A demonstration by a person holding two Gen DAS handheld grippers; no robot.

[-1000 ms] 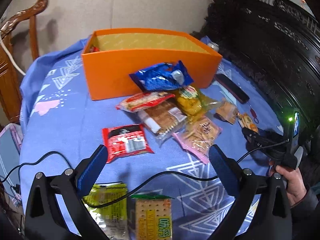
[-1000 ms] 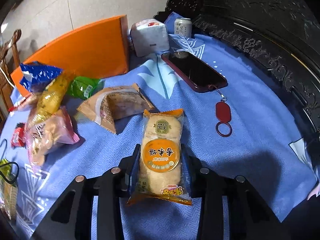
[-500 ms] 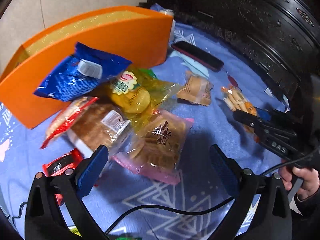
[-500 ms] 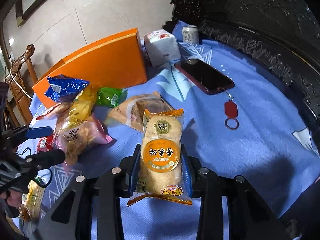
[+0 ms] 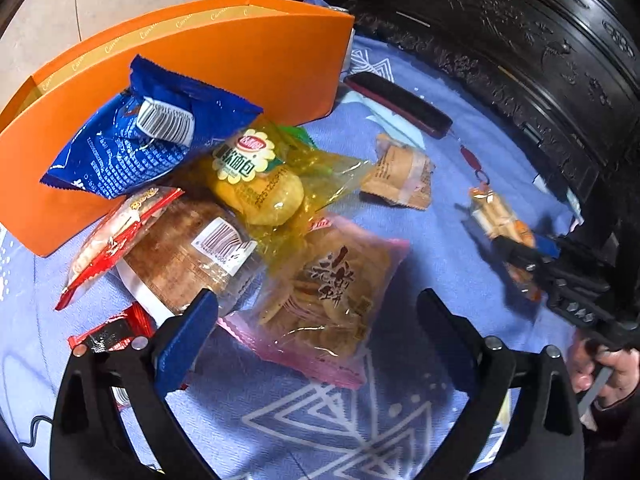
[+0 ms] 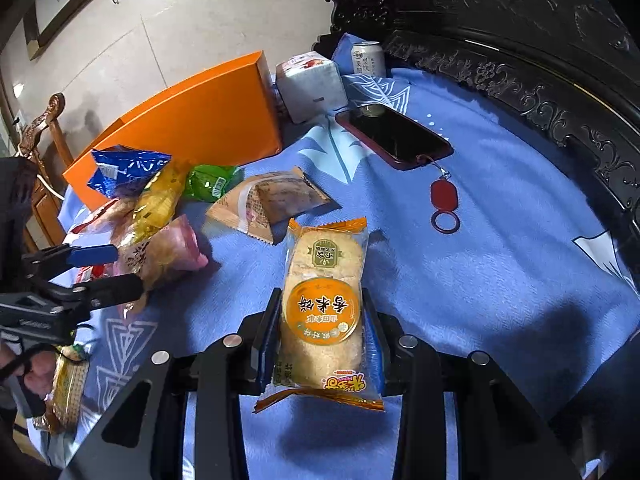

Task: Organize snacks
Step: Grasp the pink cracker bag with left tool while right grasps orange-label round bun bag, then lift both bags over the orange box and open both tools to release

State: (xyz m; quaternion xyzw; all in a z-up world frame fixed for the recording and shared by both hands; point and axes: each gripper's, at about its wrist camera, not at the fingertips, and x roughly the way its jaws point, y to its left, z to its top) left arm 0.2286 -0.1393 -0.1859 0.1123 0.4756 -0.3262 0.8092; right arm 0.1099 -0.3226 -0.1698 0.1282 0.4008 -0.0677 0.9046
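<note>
My right gripper [image 6: 320, 316] is shut on an orange rice-cracker pack [image 6: 322, 308] and holds it above the blue tablecloth; it also shows in the left wrist view [image 5: 500, 220]. My left gripper [image 5: 316, 320] is open, its jaws on either side of a pink cracker pack [image 5: 332, 292]. Behind it lie a yellow bread bag [image 5: 256, 184], a clear-wrapped brown bread [image 5: 188, 256], a red-and-white pack [image 5: 116, 240] and a blue bag [image 5: 144, 140] leaning on the orange box [image 5: 256, 56]. The left gripper shows in the right wrist view [image 6: 108, 268].
A brown wrapped pastry [image 6: 272, 200], a green pack [image 6: 210, 186], a phone [image 6: 394, 134] with a red tag [image 6: 444, 196], a white tissue pack [image 6: 310, 84] and a can [image 6: 368, 58] lie on the cloth. Dark carved furniture [image 6: 520, 40] borders the right. A wooden chair [image 6: 40, 136] stands left.
My left gripper has swung right and moved forward onto the snack pile, now straddling the pink pack. My right gripper has lifted, still holding the rice-cracker pack.
</note>
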